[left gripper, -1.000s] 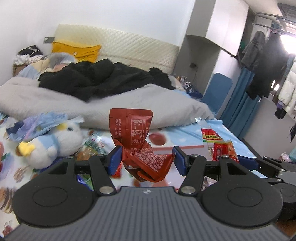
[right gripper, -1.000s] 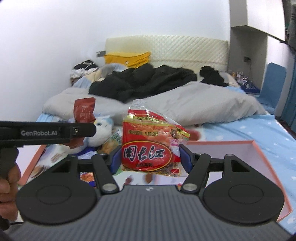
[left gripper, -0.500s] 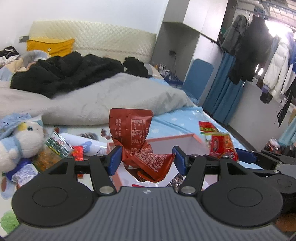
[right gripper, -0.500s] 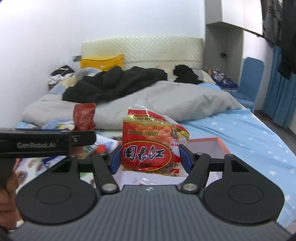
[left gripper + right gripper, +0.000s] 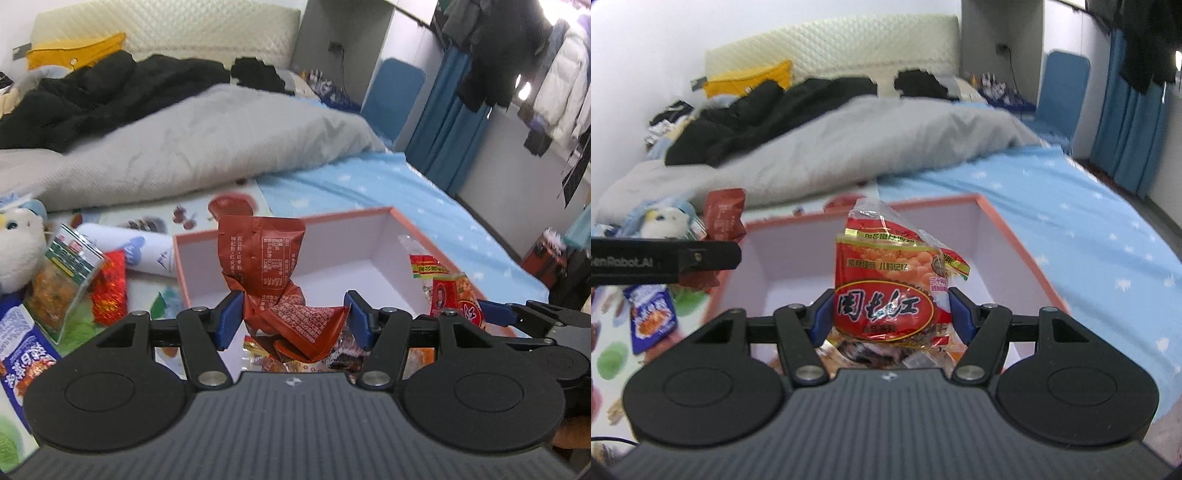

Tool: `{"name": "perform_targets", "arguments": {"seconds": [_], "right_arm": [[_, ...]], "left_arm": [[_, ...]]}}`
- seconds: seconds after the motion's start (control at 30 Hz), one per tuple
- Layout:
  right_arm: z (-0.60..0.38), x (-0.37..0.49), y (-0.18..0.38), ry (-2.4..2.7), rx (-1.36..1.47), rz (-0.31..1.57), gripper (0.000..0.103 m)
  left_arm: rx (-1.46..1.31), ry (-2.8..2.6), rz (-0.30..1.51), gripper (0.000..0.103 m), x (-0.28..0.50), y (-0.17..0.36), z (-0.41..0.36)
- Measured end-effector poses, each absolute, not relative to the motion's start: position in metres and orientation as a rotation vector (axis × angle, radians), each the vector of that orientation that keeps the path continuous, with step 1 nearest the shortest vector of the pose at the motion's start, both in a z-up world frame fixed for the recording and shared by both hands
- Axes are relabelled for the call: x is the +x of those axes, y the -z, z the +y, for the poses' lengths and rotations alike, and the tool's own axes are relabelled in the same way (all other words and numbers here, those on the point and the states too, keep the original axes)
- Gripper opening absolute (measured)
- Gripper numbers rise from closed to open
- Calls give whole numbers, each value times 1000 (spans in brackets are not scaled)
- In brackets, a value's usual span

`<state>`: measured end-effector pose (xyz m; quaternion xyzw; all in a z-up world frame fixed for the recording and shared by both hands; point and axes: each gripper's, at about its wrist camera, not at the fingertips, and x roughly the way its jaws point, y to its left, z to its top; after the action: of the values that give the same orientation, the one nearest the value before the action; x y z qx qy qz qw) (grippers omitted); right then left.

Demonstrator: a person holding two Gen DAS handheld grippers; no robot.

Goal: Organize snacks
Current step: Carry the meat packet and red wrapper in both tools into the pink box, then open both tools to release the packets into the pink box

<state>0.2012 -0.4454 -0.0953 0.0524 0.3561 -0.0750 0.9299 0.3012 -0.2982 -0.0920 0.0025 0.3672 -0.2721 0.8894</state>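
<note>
My left gripper [image 5: 293, 317] is shut on a crumpled dark red snack packet [image 5: 266, 266], held over the near part of a white box with an orange rim [image 5: 391, 212]. My right gripper [image 5: 890, 314] is shut on a red and yellow snack bag [image 5: 886, 295] above the same box [image 5: 990, 206]. Several wrapped snacks [image 5: 343, 350] lie in the box's near end below both grippers. The right gripper's bag [image 5: 458, 291] shows at the right of the left wrist view, and the left gripper's packet [image 5: 724, 218] at the left of the right wrist view.
Loose snack bags [image 5: 59, 280], a red packet [image 5: 110, 291], a white tube [image 5: 125, 247] and a plush toy [image 5: 18, 243] lie on the printed sheet left of the box. A grey duvet [image 5: 203, 147] and black clothes [image 5: 92, 92] lie behind. Blue curtains [image 5: 450, 129] hang at right.
Both grippers have moved right and down, from beside the plush toy to over the box, each carrying its packet. The box now fills the middle of both views.
</note>
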Motion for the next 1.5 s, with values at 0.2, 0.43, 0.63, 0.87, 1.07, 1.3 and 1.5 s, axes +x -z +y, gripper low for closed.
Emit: {"name": "perform_targets", "arguments": {"seconds": [0.2,0.43,0.63,0.87,1.07,1.3,1.5], "right_arm": [[-453,202,122,165,126,800,66],[-458,197,132,163,168,828,67],[-459,198,125,186,163,828,85],[-457,186,105,213,176,786,85],[-451,174,80,209,189,724,85],[-439,163,56,196,180,673,85],[-429,156,39,192,170,626,85]], "left_arm": [[28,571,836,65,313,121,-312],[41,574,850,66,313,129,-314],[32,567,846,70,308,118,-307],[28,569,775,73,299,85,-290],[12,567,718,73,284,57,-271],[-13,551,670,73,265,29,-243],[-33,533,626,73,251,8,-219]]}}
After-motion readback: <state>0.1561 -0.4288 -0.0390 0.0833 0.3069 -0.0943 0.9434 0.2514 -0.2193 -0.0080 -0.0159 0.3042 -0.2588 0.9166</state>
